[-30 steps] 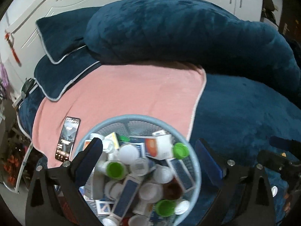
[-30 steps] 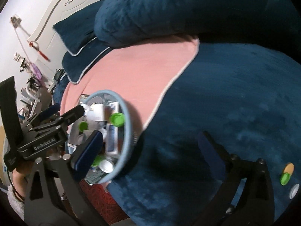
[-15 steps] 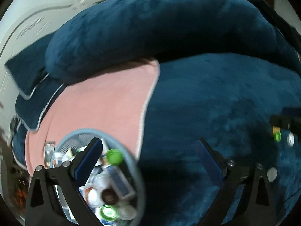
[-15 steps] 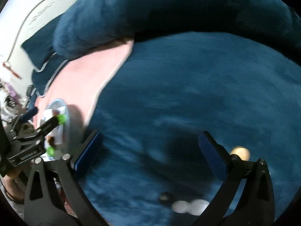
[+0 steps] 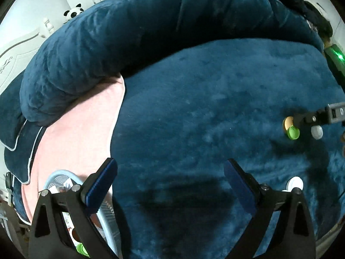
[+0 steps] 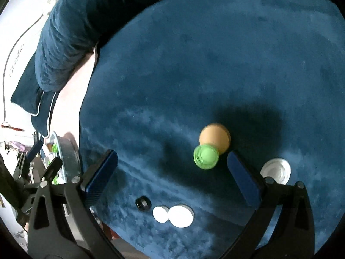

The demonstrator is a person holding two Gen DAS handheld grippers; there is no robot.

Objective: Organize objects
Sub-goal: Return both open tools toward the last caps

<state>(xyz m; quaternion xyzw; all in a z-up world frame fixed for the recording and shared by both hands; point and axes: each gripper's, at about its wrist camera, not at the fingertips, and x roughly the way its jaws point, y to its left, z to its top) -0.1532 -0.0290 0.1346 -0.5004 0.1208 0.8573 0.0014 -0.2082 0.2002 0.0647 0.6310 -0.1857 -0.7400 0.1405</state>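
Observation:
An orange bottle with a green cap (image 6: pixel 210 146) lies on the blue plush blanket (image 6: pixel 215 64), just left of my right gripper's right finger. My right gripper (image 6: pixel 172 170) is open above the blanket with nothing held. A white jar (image 6: pixel 276 170) sits to its right, and two white caps (image 6: pixel 172 215) and a black ring (image 6: pixel 143 204) lie nearer. My left gripper (image 5: pixel 170 183) is open and empty over the blanket. The light blue basket (image 5: pixel 58 179) of bottles and boxes shows behind its left finger. The orange bottle (image 5: pixel 291 128) and a white lid (image 5: pixel 295 183) show at the right.
A pink blanket (image 5: pixel 75 140) lies left of the blue one, under the basket. A thick rolled blue duvet (image 5: pixel 129 38) and dark pillows (image 5: pixel 13 120) lie at the back against a white headboard. The bed edge runs along the bottom right.
Both grippers swung right, away from the basket. The right one has come down close over the orange bottle and the white caps. The basket slid to the left edge in both views.

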